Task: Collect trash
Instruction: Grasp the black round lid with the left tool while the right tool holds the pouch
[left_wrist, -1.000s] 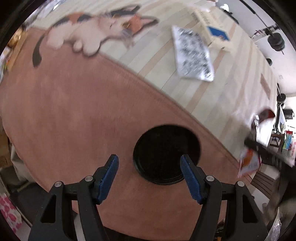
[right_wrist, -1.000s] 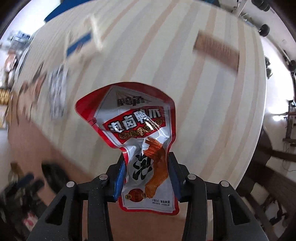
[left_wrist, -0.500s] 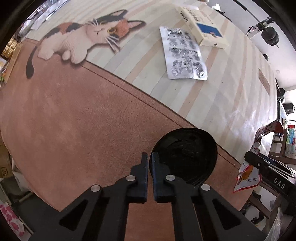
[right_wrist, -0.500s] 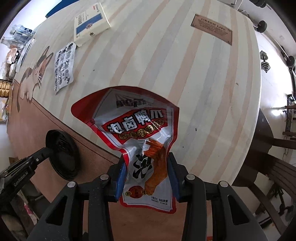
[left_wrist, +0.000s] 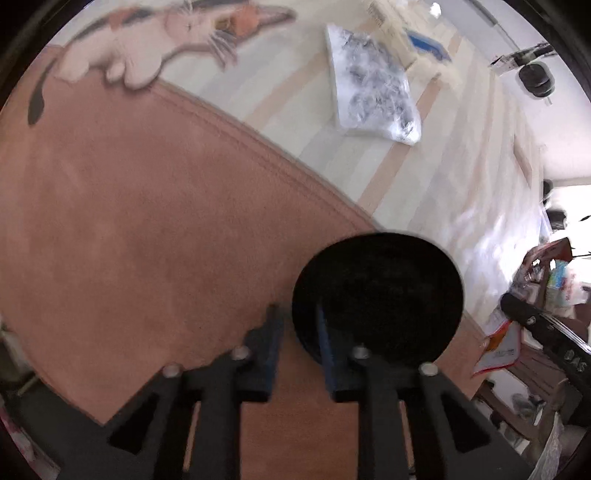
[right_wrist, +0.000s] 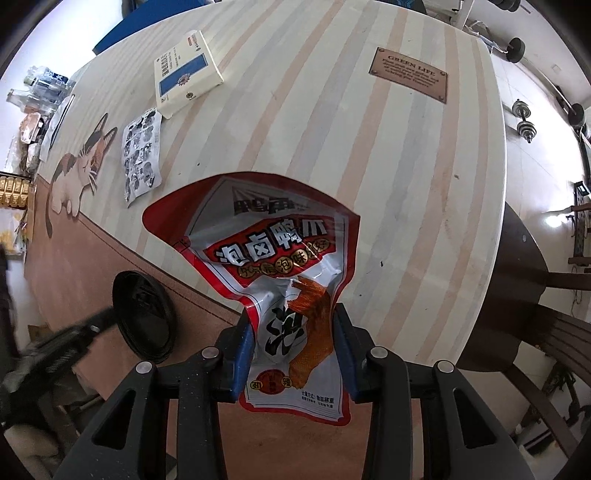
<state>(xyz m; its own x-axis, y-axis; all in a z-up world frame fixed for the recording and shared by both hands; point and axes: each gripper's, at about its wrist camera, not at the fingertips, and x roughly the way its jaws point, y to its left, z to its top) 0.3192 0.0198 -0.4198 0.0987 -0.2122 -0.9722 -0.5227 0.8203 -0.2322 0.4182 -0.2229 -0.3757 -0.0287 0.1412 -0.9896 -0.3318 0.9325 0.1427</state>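
My right gripper (right_wrist: 293, 336) is shut on a red and white snack wrapper (right_wrist: 273, 273) and holds it above the table. The wrapper also shows at the right edge of the left wrist view (left_wrist: 498, 347). A round black bin (left_wrist: 380, 295) stands on the brown part of the table cover; it also shows in the right wrist view (right_wrist: 144, 314). My left gripper (left_wrist: 299, 332) has its jaws narrowly apart astride the bin's near left rim. A silver blister sheet (left_wrist: 373, 88) and a white and blue box (right_wrist: 184, 70) lie further back.
The round table (right_wrist: 424, 184) has a striped cover with a cat picture (right_wrist: 79, 170) and a brown plaque (right_wrist: 410, 74). Dark chairs (right_wrist: 535, 314) stand at the right edge. Clutter and dumbbells lie beyond the table.
My left gripper went from wide open to shut on the bin's rim, and now its jaws stand slightly apart; the view is blurred. My right gripper keeps the wrapper and has shifted little.
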